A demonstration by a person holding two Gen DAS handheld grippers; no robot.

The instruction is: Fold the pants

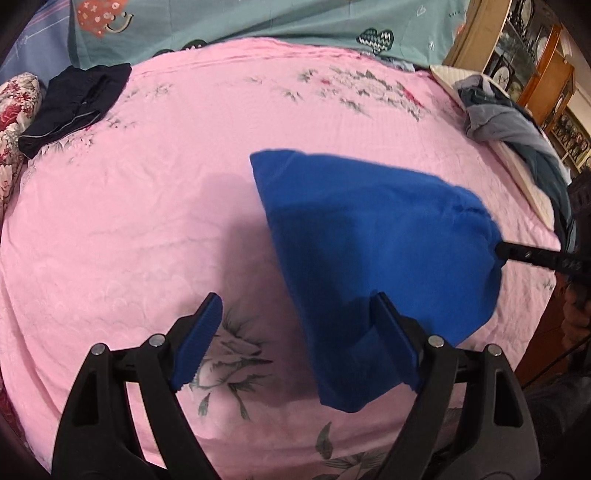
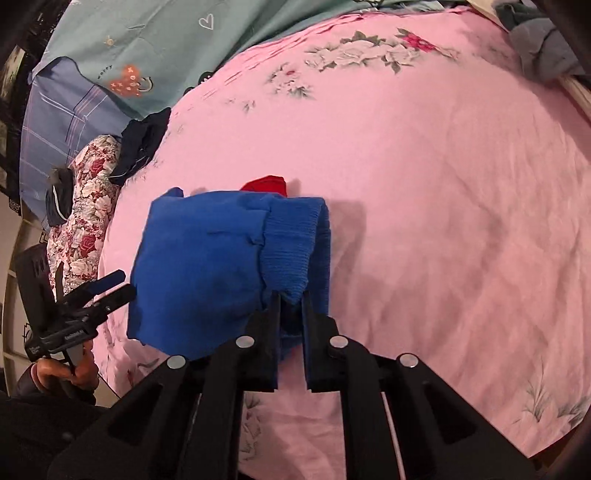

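The biggest thing in front of you is the pink floral bedspread [image 1: 155,206], which fills nearly the whole scene. A teal quilt [image 1: 280,18] with little heart prints sits bunched along the far edge. At the far right there's a heap of grey-blue clothes [image 1: 506,122] on the corner of the bed, and at the far left a dark navy garment [image 1: 77,103] lies folded flat next to a red-and-white floral pillow [image 1: 18,110].

Your blue pants [image 2: 207,258] are folded into a compact bundle and hanging just above the middle of the bedspread, with a shadow under them. The ribbed cuff or waistband end (hard to say which, with the blur) is pinched in your right gripper [image 2: 290,295]. Its jaws are squeezed nearly together on that ribbed fabric and carry the whole bundle. From the left wrist camera the same gripper [image 1: 498,253] comes in from the right edge, with its tip buried in the cloth.

There's a small bit of red fabric [image 2: 267,184] peeking out just beyond the far side of the pants.

Your left gripper [image 1: 295,310] has its jaws spread wide with nothing between them. The pants hang just past its right finger, and I can't tell if they touch. In the right wrist view it sits off to the near left [image 2: 110,284], held in your hand [image 2: 66,373].
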